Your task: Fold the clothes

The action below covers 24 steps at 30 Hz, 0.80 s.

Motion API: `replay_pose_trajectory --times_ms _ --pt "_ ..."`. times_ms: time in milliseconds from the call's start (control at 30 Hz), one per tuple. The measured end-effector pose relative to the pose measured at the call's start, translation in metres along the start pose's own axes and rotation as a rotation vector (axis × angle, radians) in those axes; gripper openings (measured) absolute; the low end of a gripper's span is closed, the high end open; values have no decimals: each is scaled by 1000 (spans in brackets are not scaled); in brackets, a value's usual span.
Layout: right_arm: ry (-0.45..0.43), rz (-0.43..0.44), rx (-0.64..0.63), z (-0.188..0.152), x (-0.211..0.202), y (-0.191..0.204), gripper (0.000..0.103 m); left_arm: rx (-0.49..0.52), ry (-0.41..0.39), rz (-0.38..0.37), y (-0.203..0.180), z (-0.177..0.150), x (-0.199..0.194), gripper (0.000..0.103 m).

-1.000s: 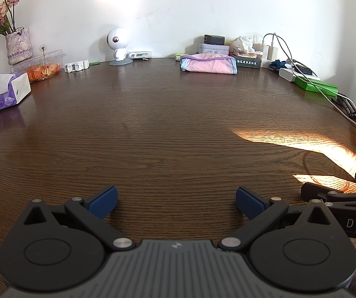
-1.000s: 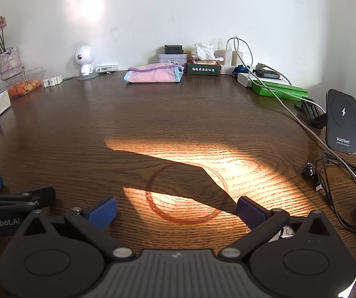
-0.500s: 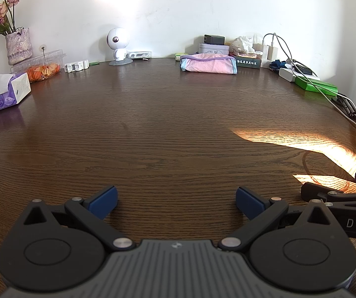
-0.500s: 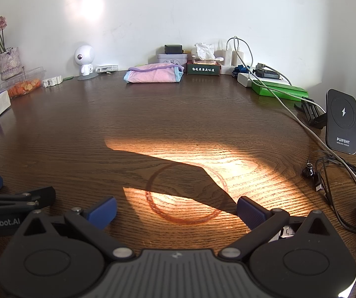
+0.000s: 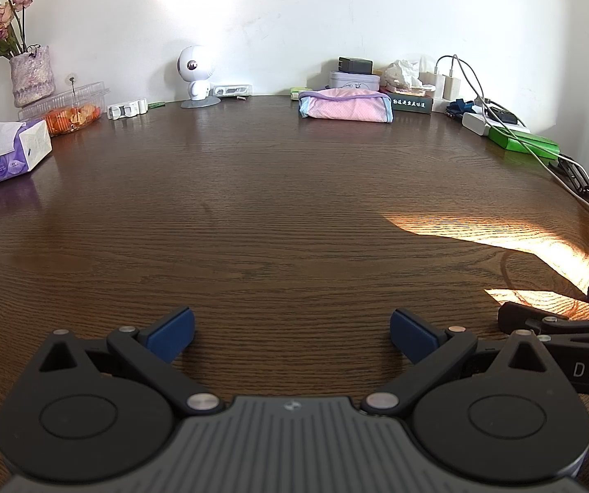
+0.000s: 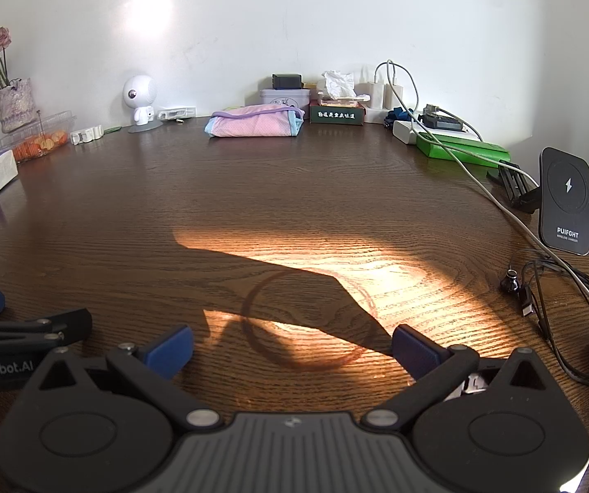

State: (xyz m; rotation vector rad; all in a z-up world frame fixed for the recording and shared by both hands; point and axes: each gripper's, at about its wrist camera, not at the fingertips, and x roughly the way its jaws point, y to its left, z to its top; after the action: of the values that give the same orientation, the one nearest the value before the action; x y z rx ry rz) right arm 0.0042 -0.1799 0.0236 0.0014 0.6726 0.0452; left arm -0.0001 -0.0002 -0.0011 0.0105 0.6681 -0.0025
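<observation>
Nothing has been moved since earlier: both spread, empty grippers [image 5: 290,330] [image 6: 290,347] are held well short of the folded pink cloth bundle [image 5: 346,109], apparently finished.

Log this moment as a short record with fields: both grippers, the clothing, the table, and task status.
left gripper: open, low over the table, holds nothing
right gripper: open, low over the table, holds nothing
clothing: pink garment, folded, at the far edge near the wall, beside a green box
table: dark wood, sunlit patch on the right
task status: the one garment in view is folded; no unfolded clothes in view
</observation>
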Motion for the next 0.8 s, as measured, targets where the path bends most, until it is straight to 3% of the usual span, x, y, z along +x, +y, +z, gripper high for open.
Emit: replay_pose_trajectory --times_ms 800 --pt "8 4 -5 2 2 -3 103 14 5 -9 1 3 -1 103"
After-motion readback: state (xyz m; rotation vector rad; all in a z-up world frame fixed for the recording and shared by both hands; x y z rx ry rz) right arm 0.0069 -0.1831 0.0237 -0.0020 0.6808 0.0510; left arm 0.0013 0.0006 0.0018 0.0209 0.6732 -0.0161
